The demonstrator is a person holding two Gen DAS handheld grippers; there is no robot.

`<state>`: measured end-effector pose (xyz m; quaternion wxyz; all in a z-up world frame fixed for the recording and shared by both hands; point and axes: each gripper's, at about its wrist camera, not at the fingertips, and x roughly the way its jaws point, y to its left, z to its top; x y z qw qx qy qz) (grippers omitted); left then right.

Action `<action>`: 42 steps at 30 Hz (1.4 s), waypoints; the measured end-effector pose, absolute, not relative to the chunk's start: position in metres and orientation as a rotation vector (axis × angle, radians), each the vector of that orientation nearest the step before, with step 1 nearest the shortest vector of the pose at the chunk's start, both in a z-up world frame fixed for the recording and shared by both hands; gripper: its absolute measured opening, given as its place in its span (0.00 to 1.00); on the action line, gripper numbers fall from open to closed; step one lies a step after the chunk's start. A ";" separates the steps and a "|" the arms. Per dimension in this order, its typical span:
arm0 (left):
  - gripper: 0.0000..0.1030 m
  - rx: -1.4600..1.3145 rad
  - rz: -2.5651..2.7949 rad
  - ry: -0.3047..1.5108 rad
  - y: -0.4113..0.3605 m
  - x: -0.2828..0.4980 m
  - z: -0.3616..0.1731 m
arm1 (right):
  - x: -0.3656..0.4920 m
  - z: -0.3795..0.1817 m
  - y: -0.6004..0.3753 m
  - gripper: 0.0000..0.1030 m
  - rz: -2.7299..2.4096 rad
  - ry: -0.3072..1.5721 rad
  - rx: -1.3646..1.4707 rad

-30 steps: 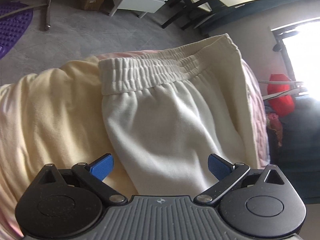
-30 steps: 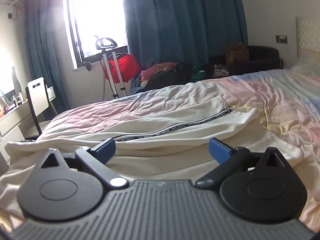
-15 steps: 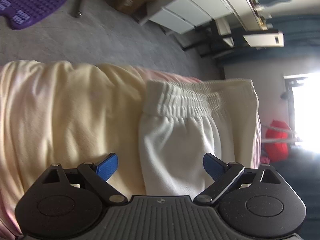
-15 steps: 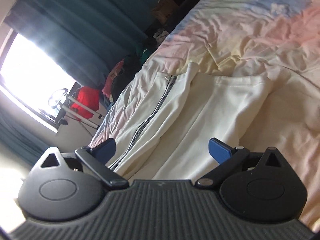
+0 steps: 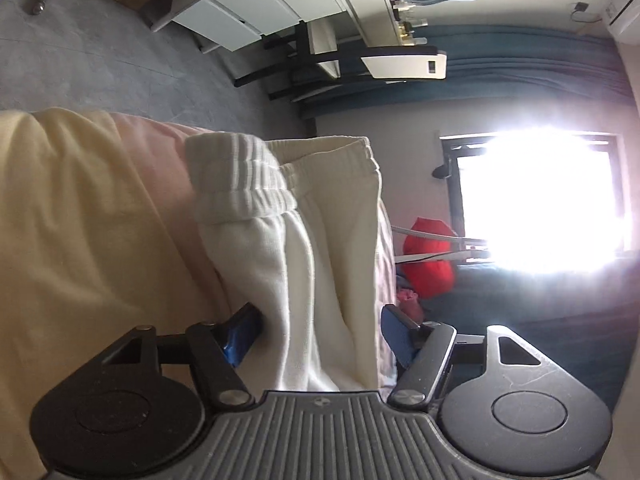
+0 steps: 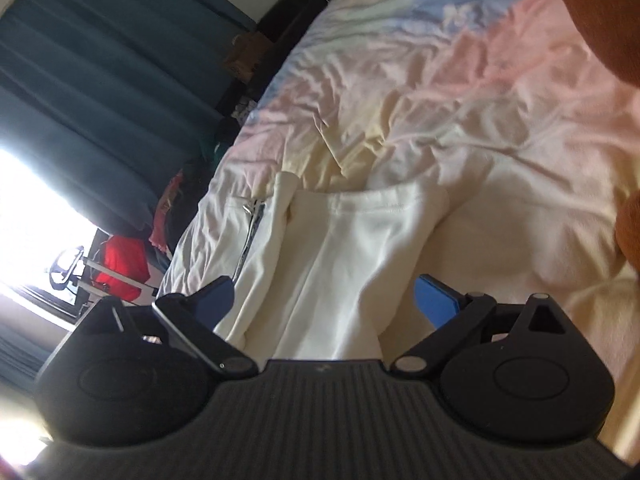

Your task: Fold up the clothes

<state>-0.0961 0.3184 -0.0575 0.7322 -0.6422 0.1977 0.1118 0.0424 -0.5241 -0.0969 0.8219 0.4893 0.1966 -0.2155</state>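
Observation:
Cream trousers (image 5: 320,260) lie along the bed's edge, their ribbed elastic waistband (image 5: 240,184) curled up at the far end. My left gripper (image 5: 320,328) has its jaws closing, with the bunched cloth gathered between the blue pads (image 5: 240,332) and touching both. In the right wrist view the other end of the trousers (image 6: 360,240) lies flat on the bed, a zip (image 6: 252,232) running along its left side. My right gripper (image 6: 326,300) stands wide open low over that cloth, which runs between the fingers without meeting the pads.
The pastel bedcover (image 6: 480,100) is rumpled beyond the trousers. Past the bed's edge are grey floor (image 5: 80,60), white drawers (image 5: 248,12) and a chair (image 5: 400,64). A red bag (image 5: 428,256) hangs by the bright window. A blurred orange-brown shape (image 6: 600,20) fills the right view's top corner.
The left jaws have narrowed onto the trousers, and the waistband has bunched and curled up. The right gripper has rolled and dropped closer to the trousers' flat end.

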 end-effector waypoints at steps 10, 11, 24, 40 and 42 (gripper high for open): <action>0.43 -1.251 0.435 0.743 0.289 -0.057 -0.071 | 0.078 -0.145 -0.537 0.71 -0.516 0.550 1.098; 0.40 -1.221 0.439 0.736 0.288 -0.054 -0.068 | 0.081 -0.150 -0.537 0.67 -0.509 0.544 1.120; 0.09 -1.009 0.389 0.525 0.267 -0.064 -0.022 | 0.066 -0.100 -0.515 0.08 -0.532 0.250 1.017; 0.08 -0.795 0.336 0.384 0.266 0.131 0.072 | 0.234 0.001 -0.511 0.08 -0.464 0.266 0.709; 0.08 -0.760 0.357 0.401 0.264 0.173 0.066 | 0.287 0.000 -0.505 0.08 -0.472 0.298 0.646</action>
